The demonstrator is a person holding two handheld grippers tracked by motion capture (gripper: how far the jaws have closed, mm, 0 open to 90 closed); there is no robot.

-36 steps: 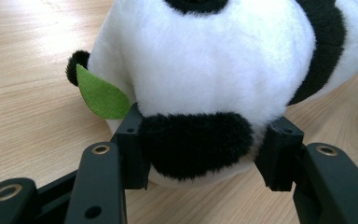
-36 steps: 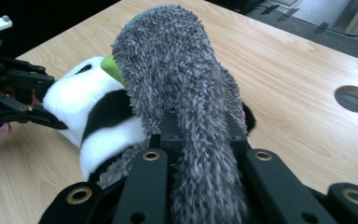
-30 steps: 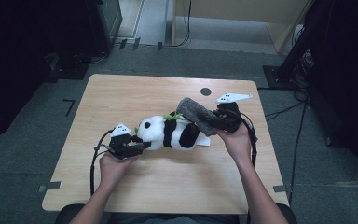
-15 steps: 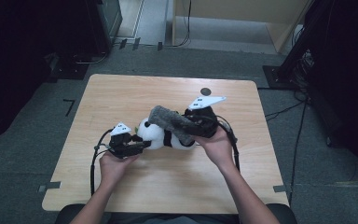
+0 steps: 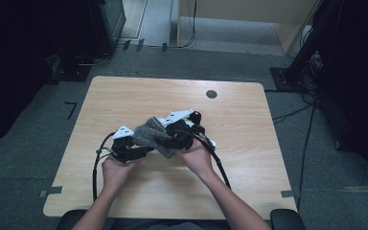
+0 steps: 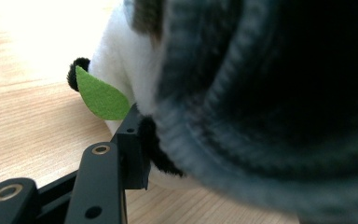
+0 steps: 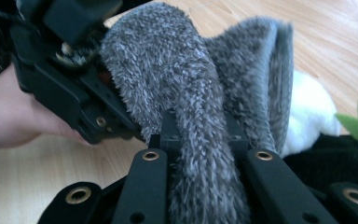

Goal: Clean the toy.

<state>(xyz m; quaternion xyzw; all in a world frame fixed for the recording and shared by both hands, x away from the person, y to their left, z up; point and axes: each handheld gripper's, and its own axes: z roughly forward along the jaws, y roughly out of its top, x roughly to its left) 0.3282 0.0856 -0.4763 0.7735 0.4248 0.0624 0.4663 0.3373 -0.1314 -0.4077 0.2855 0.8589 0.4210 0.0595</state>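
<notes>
A black-and-white panda plush (image 6: pixel 121 70) with a green felt leaf (image 6: pixel 101 95) lies at the middle of the wooden table (image 5: pixel 124 96). A grey fuzzy cloth (image 5: pixel 153 136) is draped over most of it. My left gripper (image 5: pixel 129 143) is shut on the panda's near end, one pad pressed into its black fur (image 6: pixel 151 140). The cloth (image 6: pixel 270 93) hides the other jaw. My right gripper (image 7: pixel 198 130) is shut on a fold of the grey cloth (image 7: pixel 168 60), right beside the left gripper (image 7: pixel 60 70). White plush (image 7: pixel 307 116) peeks out past the cloth.
A small dark round mark (image 5: pixel 211 94) sits near the table's far edge. Black cables (image 5: pixel 218 165) trail from both grippers toward the near edge. Bare wood lies to the left, right and far side. Dark equipment stands on the floor around the table.
My right gripper has swept left across the table with the grey cloth, pulling it over the panda, which is now mostly covered. The left gripper has kept still.
</notes>
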